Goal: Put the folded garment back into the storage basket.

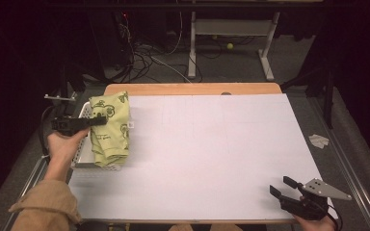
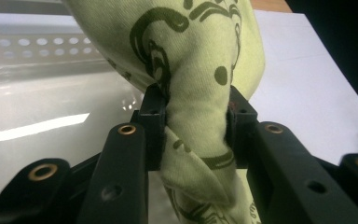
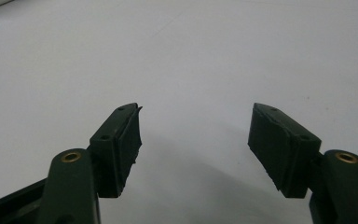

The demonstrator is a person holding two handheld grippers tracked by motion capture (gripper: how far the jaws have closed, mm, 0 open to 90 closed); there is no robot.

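Note:
A light green cloth (image 1: 110, 126) with dark printed figures drapes over a white perforated basket (image 1: 80, 155) at the table's left edge. My left gripper (image 1: 102, 120) is shut on a bunched fold of that cloth (image 2: 198, 107); both pads press into the fabric in the left gripper view. A hand and tan sleeve hold it from the lower left. Near the table's front right corner my right gripper (image 1: 283, 185) rests low over the white sheet, open, with nothing between its fingers (image 3: 121, 144).
A large white sheet (image 1: 207, 154) covers the wooden table (image 1: 192, 89). The basket's perforated wall (image 2: 32, 46) lies behind the cloth. A small grey scrap (image 1: 319, 140) lies on the floor right of the table. Cables and a desk frame stand beyond.

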